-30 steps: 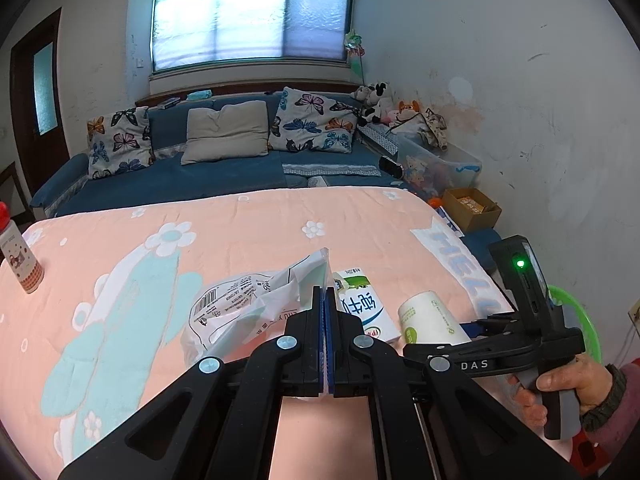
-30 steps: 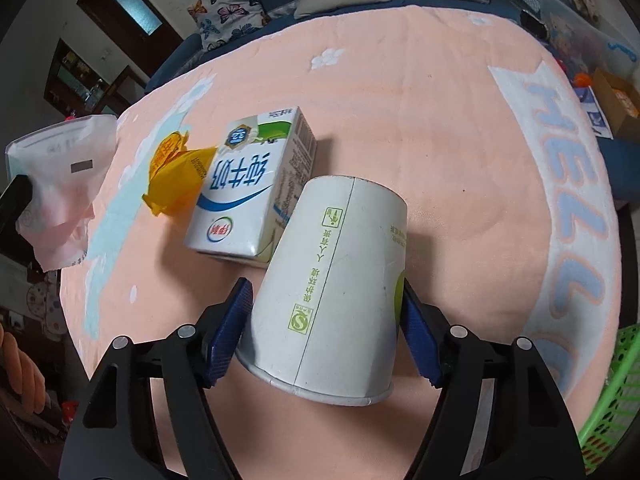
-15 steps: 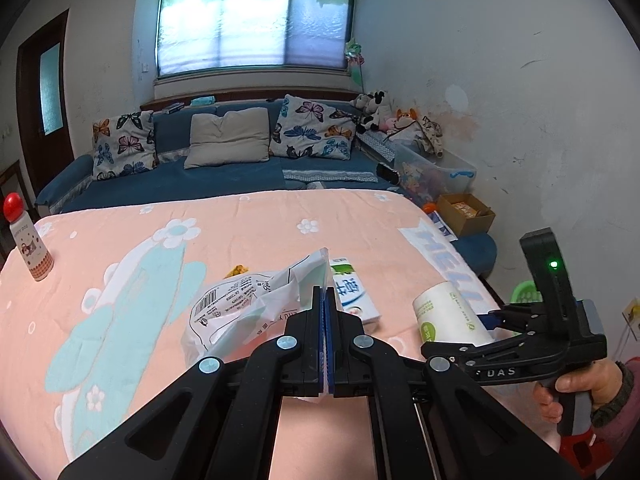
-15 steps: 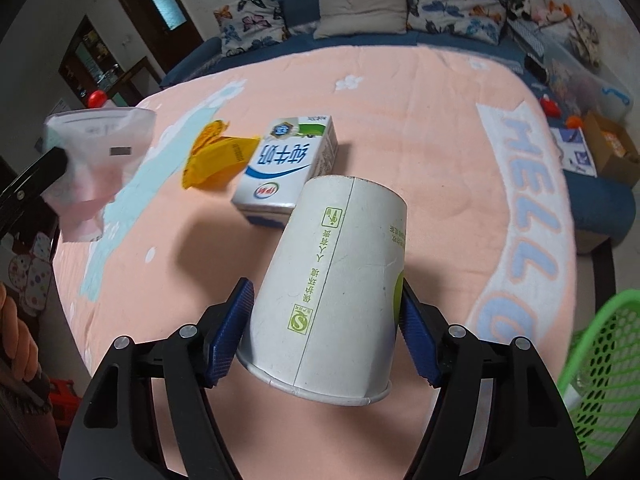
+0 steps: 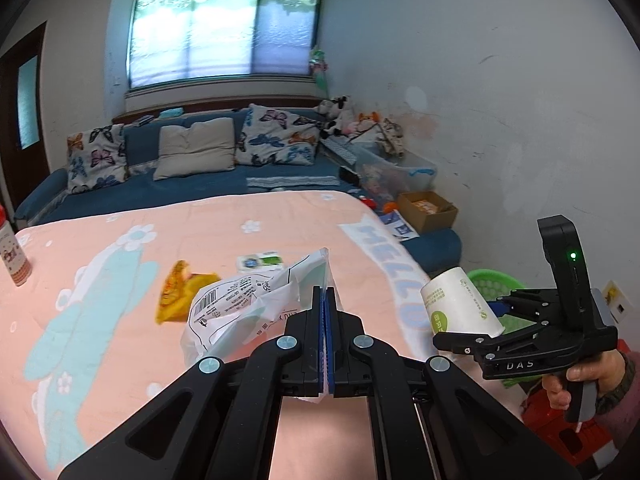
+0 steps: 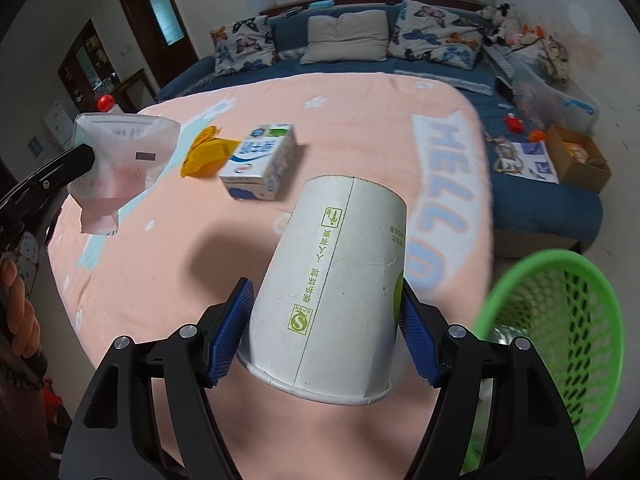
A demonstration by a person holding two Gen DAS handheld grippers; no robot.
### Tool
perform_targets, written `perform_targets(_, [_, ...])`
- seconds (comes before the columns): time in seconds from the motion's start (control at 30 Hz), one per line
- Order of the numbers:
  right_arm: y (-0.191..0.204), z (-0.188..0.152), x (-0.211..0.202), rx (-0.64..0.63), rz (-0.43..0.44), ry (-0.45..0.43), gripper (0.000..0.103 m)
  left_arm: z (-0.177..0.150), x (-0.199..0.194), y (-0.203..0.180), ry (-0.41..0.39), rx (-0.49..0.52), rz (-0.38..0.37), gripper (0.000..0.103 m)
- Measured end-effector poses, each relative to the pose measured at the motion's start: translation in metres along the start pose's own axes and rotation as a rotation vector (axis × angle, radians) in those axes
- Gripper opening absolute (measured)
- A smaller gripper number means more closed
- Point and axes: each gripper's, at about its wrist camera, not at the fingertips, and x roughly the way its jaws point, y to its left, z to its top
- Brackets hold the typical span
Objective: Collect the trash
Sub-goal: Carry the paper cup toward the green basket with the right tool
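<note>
My left gripper (image 5: 325, 300) is shut on a crumpled white plastic bag (image 5: 244, 304) and holds it above the pink table; the bag also shows in the right wrist view (image 6: 120, 164). My right gripper (image 6: 326, 332) is shut on a white paper cup (image 6: 332, 280), held upside down in the air near the table's right edge; the cup also shows in the left wrist view (image 5: 460, 306). A milk carton (image 6: 260, 162) and a yellow wrapper (image 6: 206, 156) lie on the table. A green mesh basket (image 6: 560, 320) stands on the floor to the right.
The pink tablecloth (image 6: 360, 128) has "HELLO" lettering at its right edge. A red-capped bottle (image 5: 12, 258) stands at the far left. A blue sofa (image 5: 192, 184) with cushions lies behind. A cardboard box (image 5: 428, 210) and clutter sit on the floor at the right.
Both grippers have risen and pulled back from the table. The right one has carried the cup toward the right, so the green basket has come into its view.
</note>
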Motion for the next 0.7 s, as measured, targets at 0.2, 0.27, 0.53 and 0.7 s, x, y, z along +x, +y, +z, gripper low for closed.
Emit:
perform_targets(0.2, [-0.039, -0.025, -0.024, 0.041, -0.075, -0.015, 0.071, -0.003, 0.011, -0.037, 0.010, 0.027, -0.060, 0.001])
perform_targets(0.27, [-0.054, -0.032, -0.030, 0.060, -0.098, -0.016, 0.071, -0.004, 0.015, -0.048, 0.015, 0.036, -0.077, 0.001])
perform_targets(0.53, [-0.106, -0.056, -0.055, 0.124, -0.207, -0.028, 0.071, -0.007, 0.037, -0.092, 0.043, 0.062, -0.152, 0.001])
perform_targets(0.7, [-0.128, -0.069, -0.060, 0.147, -0.258, -0.025, 0.071, -0.007, 0.053, -0.120, 0.067, 0.083, -0.192, 0.001])
